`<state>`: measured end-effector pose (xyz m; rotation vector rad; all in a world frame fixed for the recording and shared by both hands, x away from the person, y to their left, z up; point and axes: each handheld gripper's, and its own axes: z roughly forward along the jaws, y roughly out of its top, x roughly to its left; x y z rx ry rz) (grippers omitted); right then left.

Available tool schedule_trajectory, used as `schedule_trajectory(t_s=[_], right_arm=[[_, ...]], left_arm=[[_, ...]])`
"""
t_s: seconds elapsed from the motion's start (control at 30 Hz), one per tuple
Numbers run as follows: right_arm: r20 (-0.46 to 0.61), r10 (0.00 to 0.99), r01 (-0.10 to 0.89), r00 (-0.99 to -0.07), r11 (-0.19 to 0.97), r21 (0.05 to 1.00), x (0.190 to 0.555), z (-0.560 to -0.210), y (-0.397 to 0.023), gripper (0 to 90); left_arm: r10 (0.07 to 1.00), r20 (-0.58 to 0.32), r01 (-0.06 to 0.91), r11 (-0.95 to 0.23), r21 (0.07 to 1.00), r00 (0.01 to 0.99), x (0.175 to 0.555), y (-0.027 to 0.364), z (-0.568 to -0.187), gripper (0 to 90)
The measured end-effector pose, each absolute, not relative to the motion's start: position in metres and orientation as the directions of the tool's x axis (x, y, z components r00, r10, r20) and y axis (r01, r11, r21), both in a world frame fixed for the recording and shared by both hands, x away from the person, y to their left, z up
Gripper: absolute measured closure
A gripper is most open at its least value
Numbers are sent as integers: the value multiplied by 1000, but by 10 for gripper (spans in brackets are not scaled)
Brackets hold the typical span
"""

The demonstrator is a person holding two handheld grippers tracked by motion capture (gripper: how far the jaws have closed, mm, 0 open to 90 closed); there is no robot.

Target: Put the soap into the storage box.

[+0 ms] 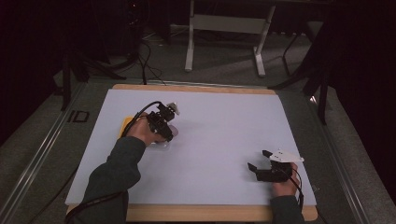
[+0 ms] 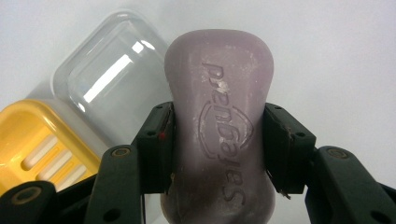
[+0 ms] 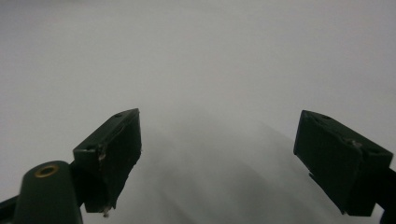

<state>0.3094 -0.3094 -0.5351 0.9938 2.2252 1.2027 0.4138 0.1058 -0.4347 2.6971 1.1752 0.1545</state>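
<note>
A mauve bar of soap [image 2: 219, 121] with embossed lettering is clamped at its waist between the jaws of my left gripper [image 2: 217, 144], which is shut on it. Beyond it lie a clear plastic lid [image 2: 109, 79] and a yellow soap dish [image 2: 42, 144] with slots in its floor. In the high view my left gripper [image 1: 169, 122] hovers over the left part of the white mat, with the yellow soap dish [image 1: 126, 125] just behind the hand. My right gripper [image 1: 258, 159] rests near the mat's front right, its jaws wide apart and nothing between them; from its own view the right gripper [image 3: 217, 154] faces bare mat.
The white mat [image 1: 219, 135] covers a wooden table [image 1: 196, 87]. Dark floor, cables and a metal frame's legs [image 1: 224, 42] lie beyond the far edge. A rail [image 1: 42, 154] runs along the left side.
</note>
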Motion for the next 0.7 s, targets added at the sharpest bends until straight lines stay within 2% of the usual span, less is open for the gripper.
schedule_trajectory(t_s=[0.7], right_arm=[[-26, 754, 391, -656, 369, 843, 309, -535, -309, 147]], left_arm=[[764, 23, 745, -635, 204, 645, 418, 121, -439, 493]])
